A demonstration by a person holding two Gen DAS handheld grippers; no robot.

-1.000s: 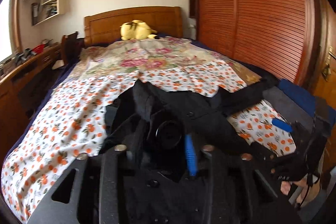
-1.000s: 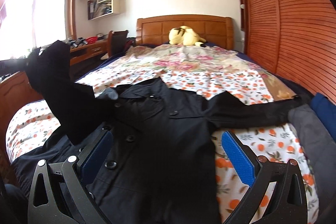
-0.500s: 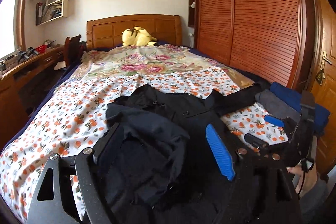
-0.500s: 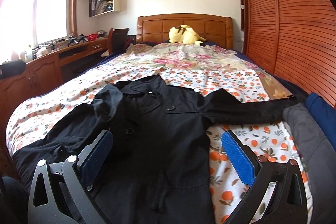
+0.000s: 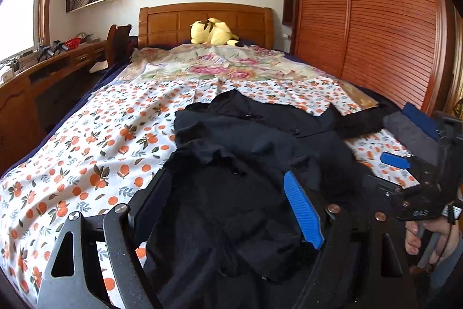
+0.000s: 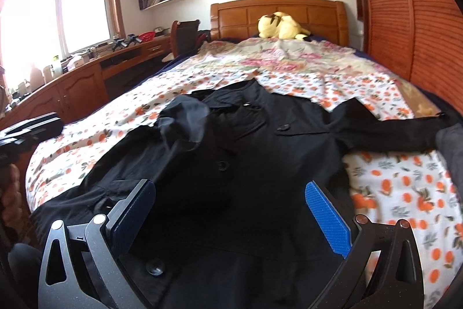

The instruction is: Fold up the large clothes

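Black coat [image 6: 260, 164] lengthwise up bed [image 6: 405, 193]; unfolded sleeve [image 6: 390, 132] stretching rightward, nearer right tool [image 6: 231, 216]; both tools agape, empty.

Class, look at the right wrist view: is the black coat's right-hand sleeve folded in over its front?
No, the black coat's right-hand sleeve lies stretched straight out across the orange-print bedsheet.

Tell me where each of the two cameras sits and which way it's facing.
Left wrist: rides the left tool, aimed up the bed at the headboard over the black coat; its open fingers show, plus the right tool and its hand.
Right wrist: rides the right tool, facing the same way over the coat; its open fingers show, the left tool at the left edge.
Shared: coat, orange-print sheet, yellow plush toy, louvred wardrobe.
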